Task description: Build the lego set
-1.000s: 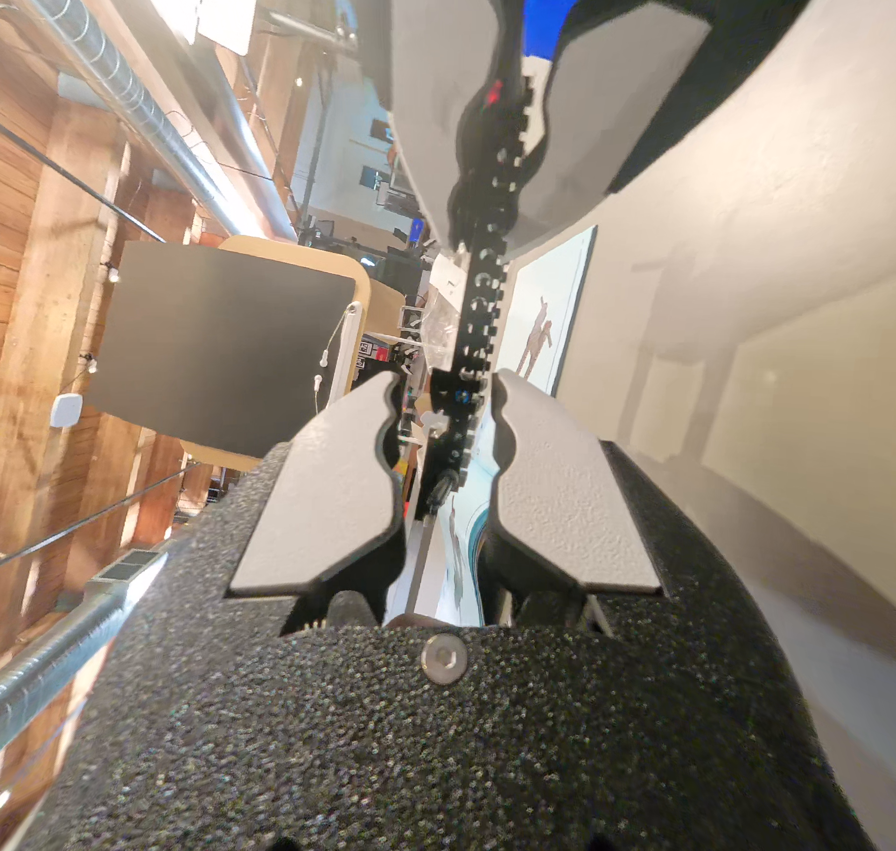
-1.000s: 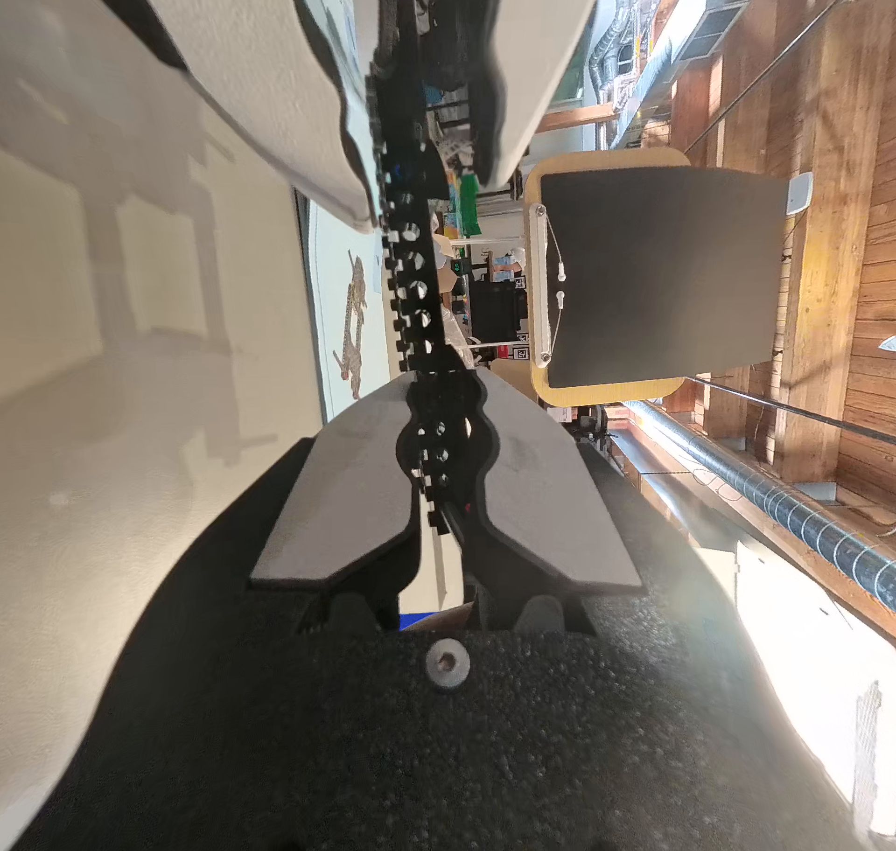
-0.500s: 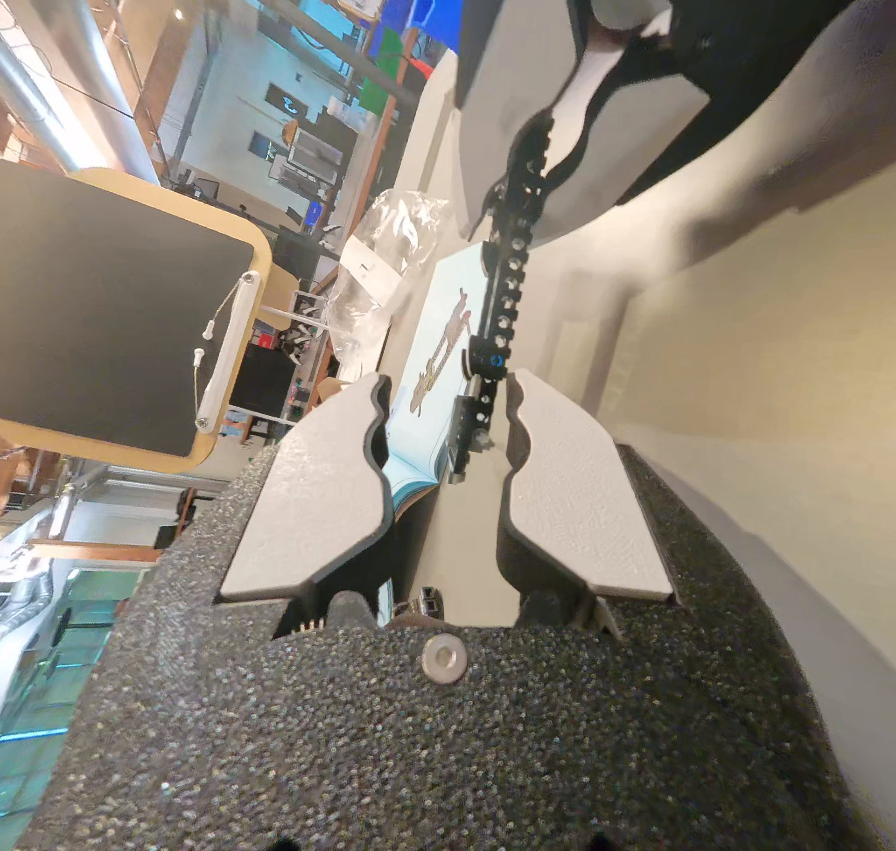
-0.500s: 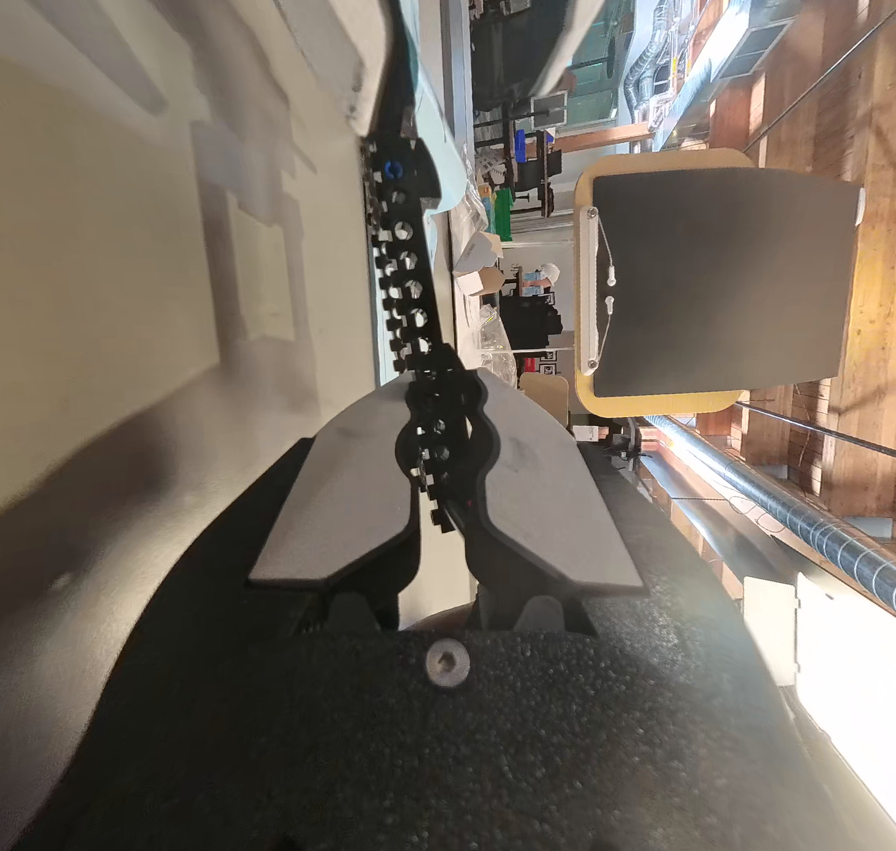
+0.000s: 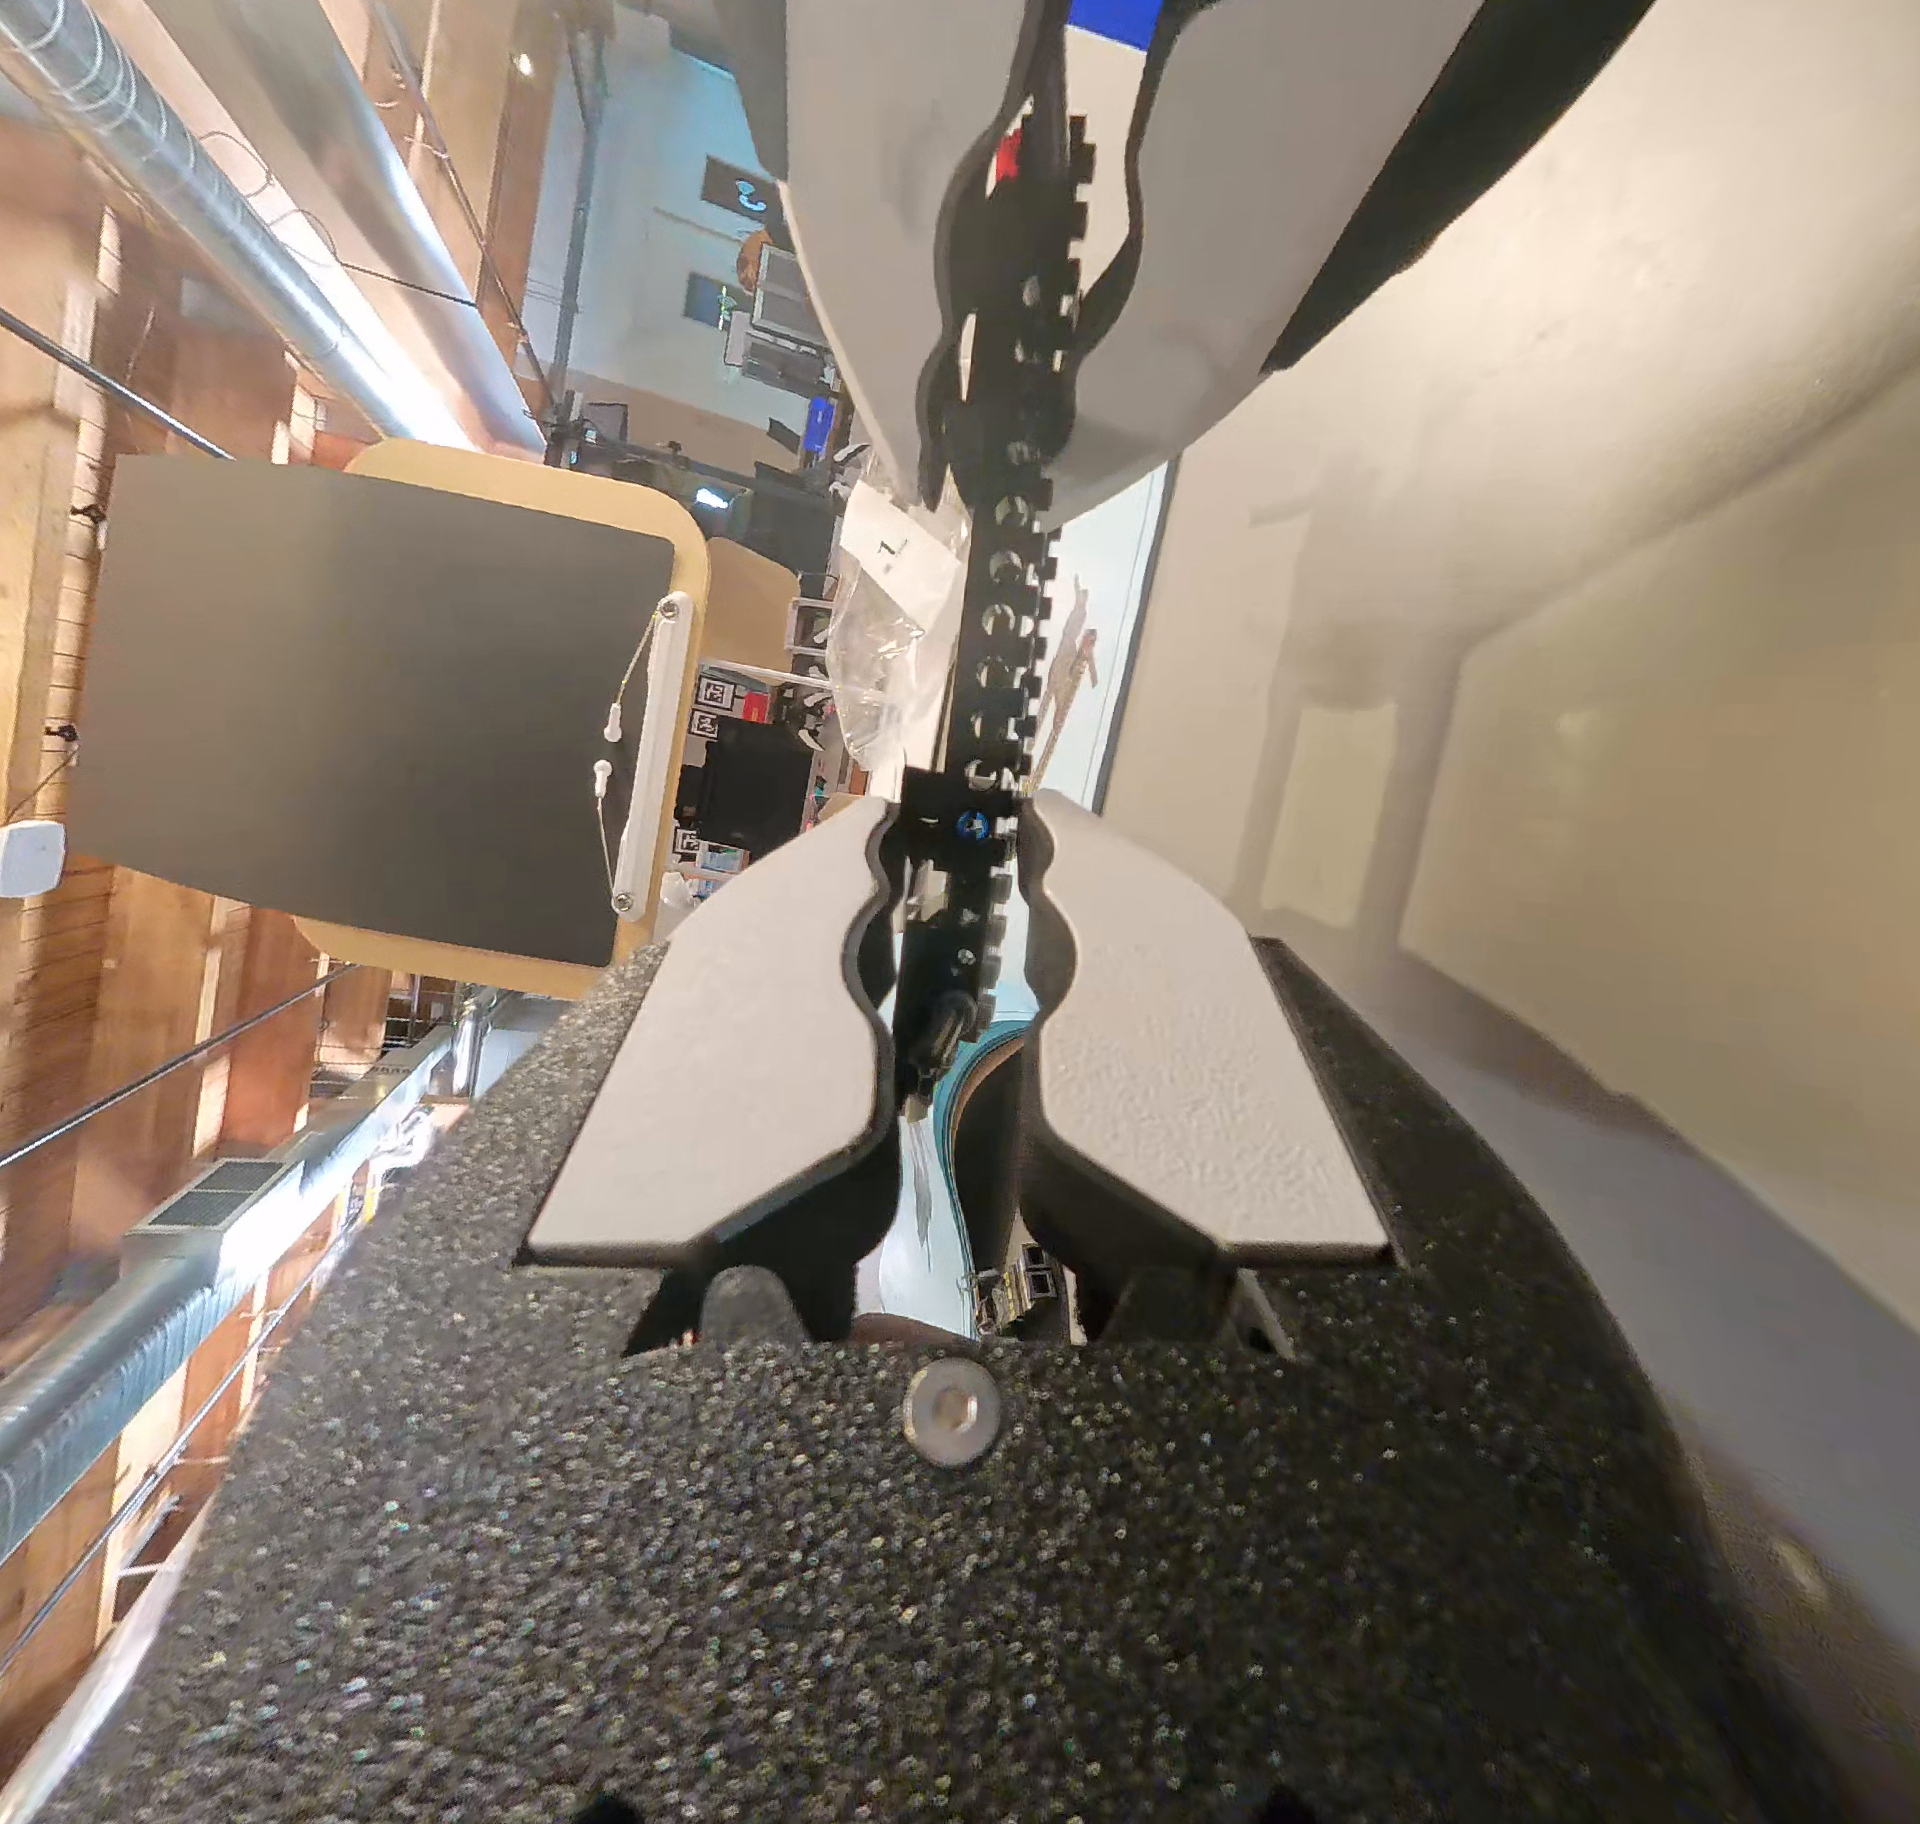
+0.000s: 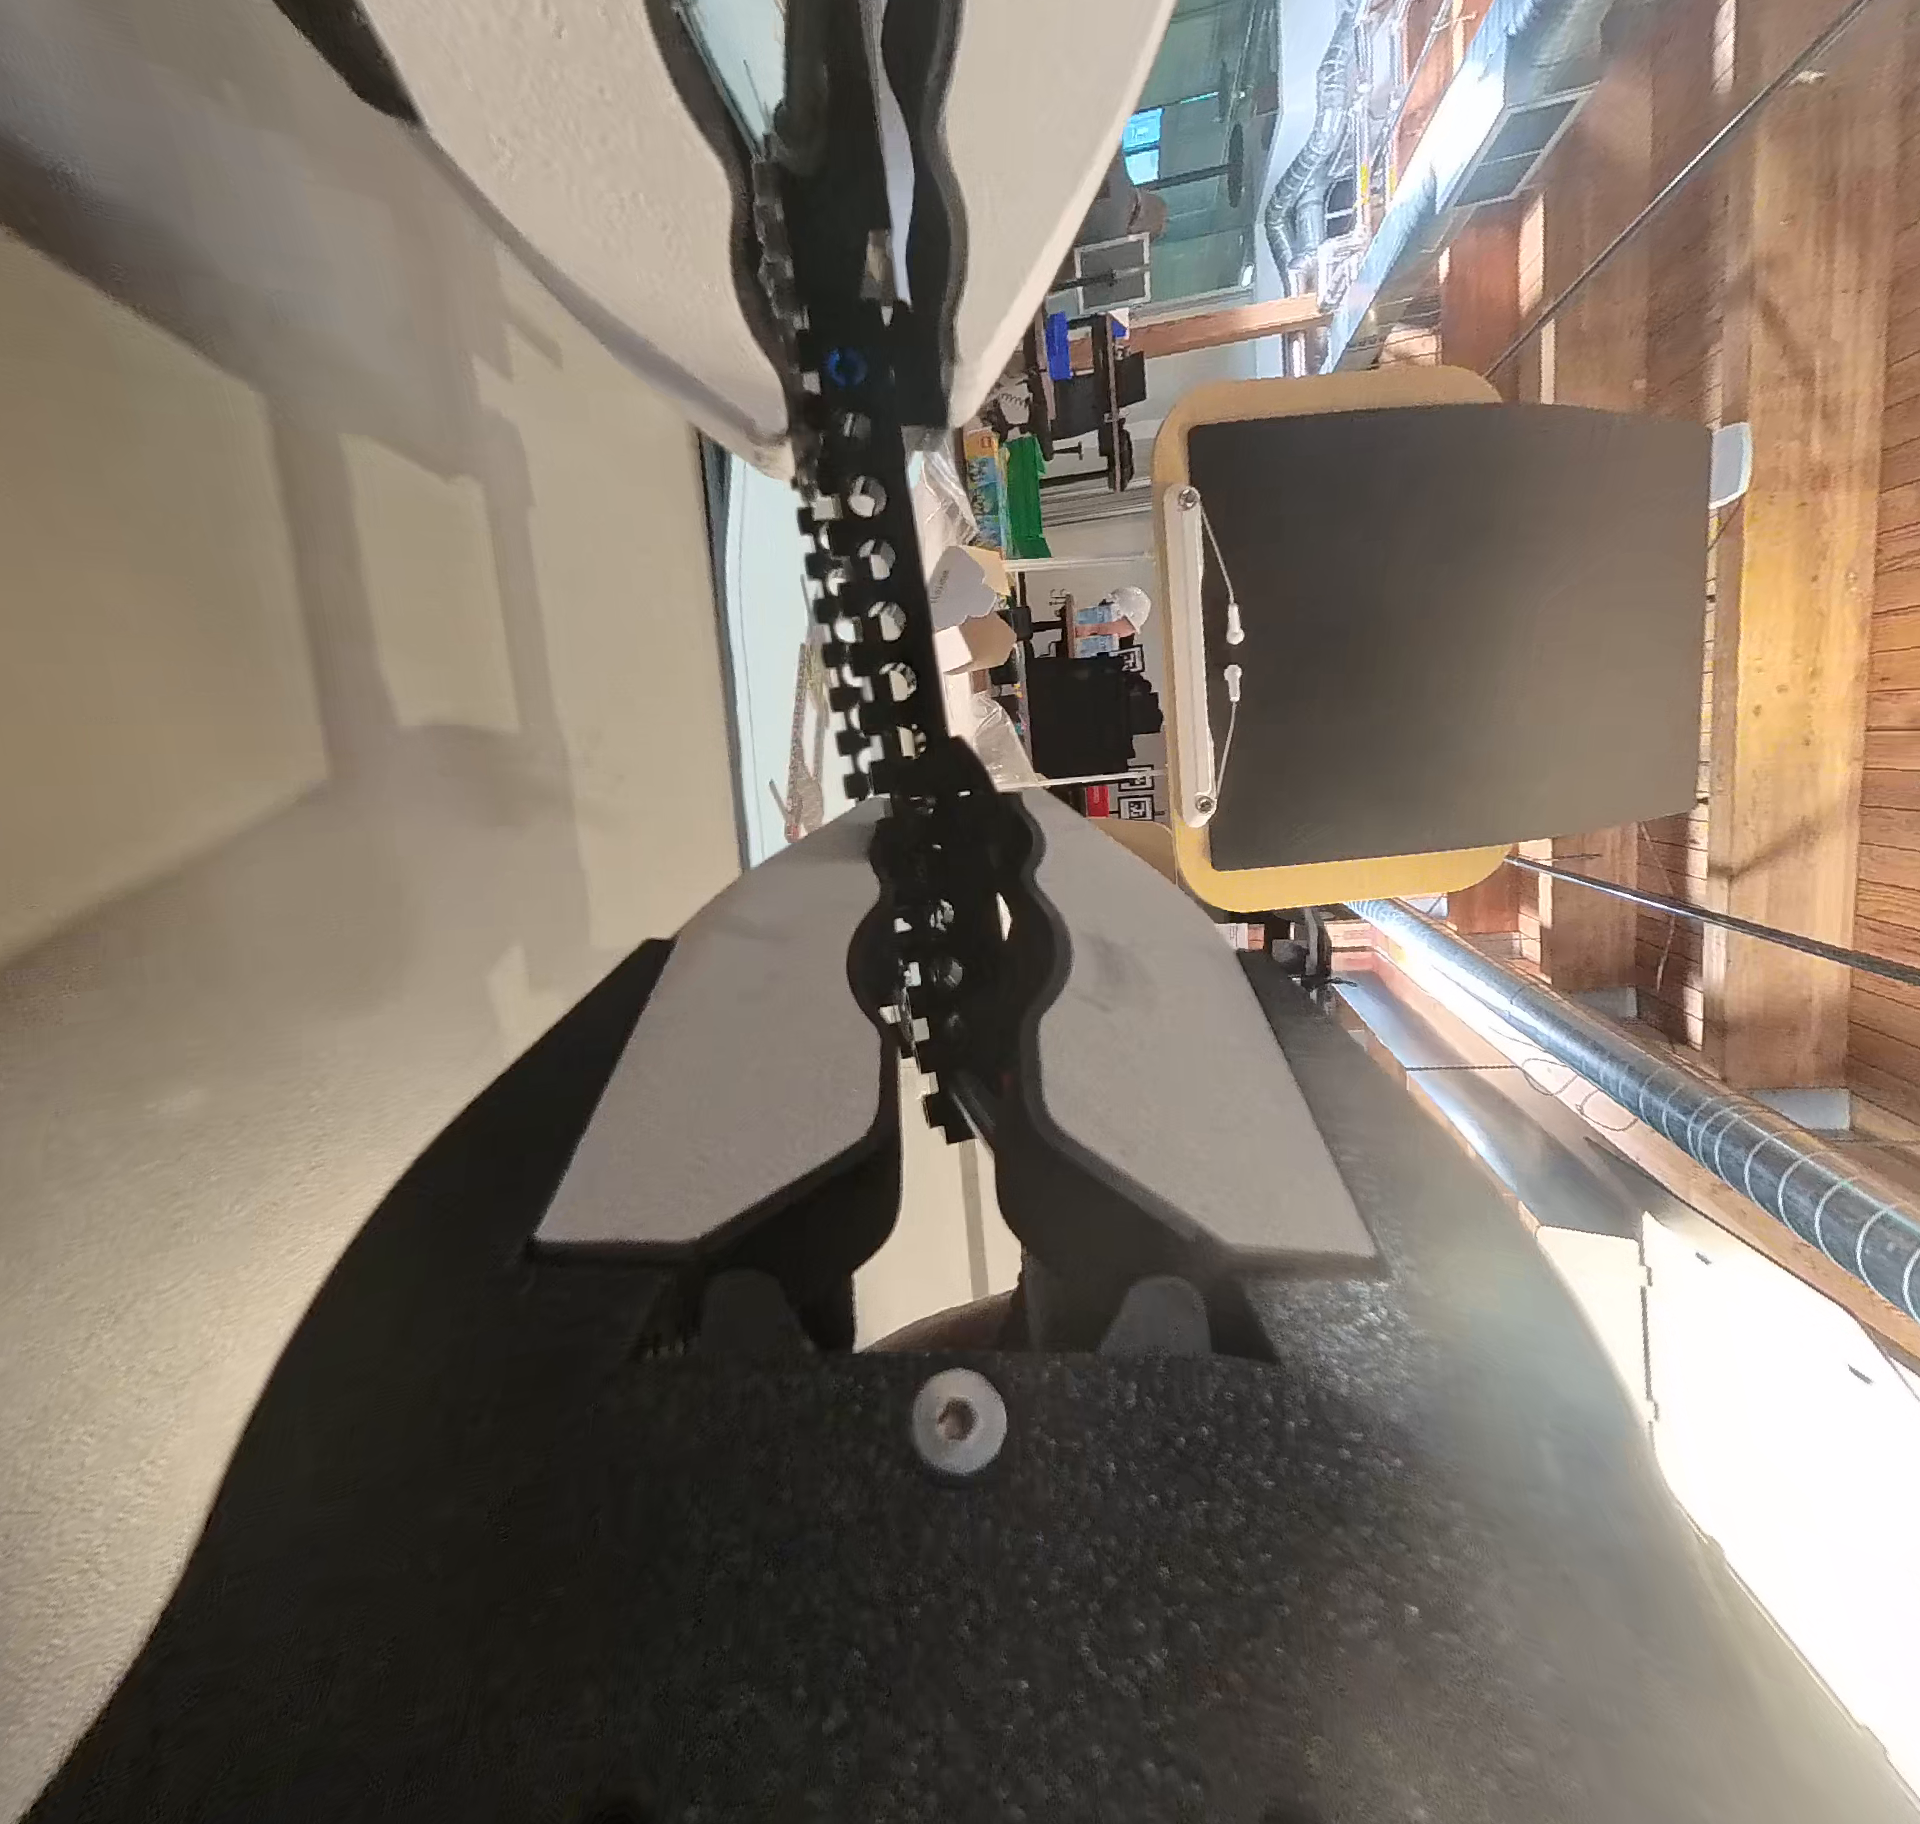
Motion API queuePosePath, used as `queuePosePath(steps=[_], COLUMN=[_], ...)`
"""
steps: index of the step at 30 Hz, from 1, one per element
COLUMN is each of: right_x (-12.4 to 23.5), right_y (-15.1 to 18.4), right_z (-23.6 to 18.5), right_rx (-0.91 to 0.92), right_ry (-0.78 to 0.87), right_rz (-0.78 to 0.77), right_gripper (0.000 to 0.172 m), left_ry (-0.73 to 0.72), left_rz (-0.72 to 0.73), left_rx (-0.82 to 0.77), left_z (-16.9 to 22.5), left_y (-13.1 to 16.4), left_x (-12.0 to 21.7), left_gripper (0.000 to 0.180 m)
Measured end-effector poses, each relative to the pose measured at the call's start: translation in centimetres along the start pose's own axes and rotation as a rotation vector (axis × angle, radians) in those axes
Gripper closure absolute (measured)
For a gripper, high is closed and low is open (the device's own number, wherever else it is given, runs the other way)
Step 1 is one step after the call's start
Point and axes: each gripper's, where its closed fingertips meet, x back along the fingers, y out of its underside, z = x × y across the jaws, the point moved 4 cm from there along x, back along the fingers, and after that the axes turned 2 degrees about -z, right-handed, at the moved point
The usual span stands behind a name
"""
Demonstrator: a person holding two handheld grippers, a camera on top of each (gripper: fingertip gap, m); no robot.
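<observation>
1. Two grippers face each other across one black studded beam point(image 5: 1003, 631), a long toy-brick strip with round holes and square teeth, each clamped on an opposite end.
2. The left gripper point(image 5: 961, 839) has its jaws drawn in on the near end of the beam, where a blue pin point(image 5: 974, 822) sits; both pale pads touch its sides.
3. The right gripper point(image 6: 951, 870) has its jaws pinched tight on the other end, the wavy pad edges wrapped round the black studs.
4. The beam hangs in the air between them, clear of the table point(image 5: 1558, 424), a cream-white surface that fills one whole side of each view.
5. On the table just beyond the beam lies a pale blue printed sheet point(image 5: 1101, 652) with a small figure drawing, and a crumpled clear plastic bag point(image 5: 883, 652) beside it.
6. Farther off stands a dark panel with a rounded yellow-wood frame point(image 6: 1455, 631).
7. The room has brown timber walls point(image 6: 1818, 527), ribbed silver ducts point(image 5: 208, 185) and cluttered workbenches point(image 6: 1081, 694) at the back.
</observation>
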Motion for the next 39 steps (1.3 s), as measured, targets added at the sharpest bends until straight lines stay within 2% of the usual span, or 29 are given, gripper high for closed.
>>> queuePosePath(steps=[10, 24, 25, 27, 29, 33, 39], right_x=[0.1, 0.0, -0.1, -0.3, -0.4, -0.6, -0.1], right_y=[-0.3, -0.2, 0.0, 0.5, 1.1, 1.7, 1.3], right_z=[0.7, 0.7, 0.5, 0.4, 0.6, 0.9, 1.3], right_rx=[-0.004, -0.027, -0.028, -0.030, -0.038, -0.064, -0.068], right_ry=[0.044, 0.057, 0.059, 0.070, 0.094, 0.133, 0.185], right_rz=[-0.007, 0.000, 0.004, 0.008, 0.021, 0.094, 0.262], right_gripper=[0.155, 0.154, 0.154, 0.154, 0.154, 0.154, 0.154], left_ry=[0.028, 0.053, 0.056, 0.071, 0.077, 0.053, 0.046], left_rz=[0.029, 0.037, 0.037, 0.042, 0.082, 0.187, 0.313], left_rx=[0.120, 0.150, 0.156, 0.171, 0.168, 0.102, 0.017], left_z=[-0.5, -0.3, -0.1, 0.1, 0.1, -0.4, -0.9], left_y=[0.0, -0.1, -0.1, 0.1, 0.2, 1.0, 1.6], left_x=[0.1, -0.1, -0.3, -0.3, 0.0, 1.0, 1.5], left_gripper=[0.163, 0.162, 0.161, 0.132, 0.117, 0.111, 0.113])
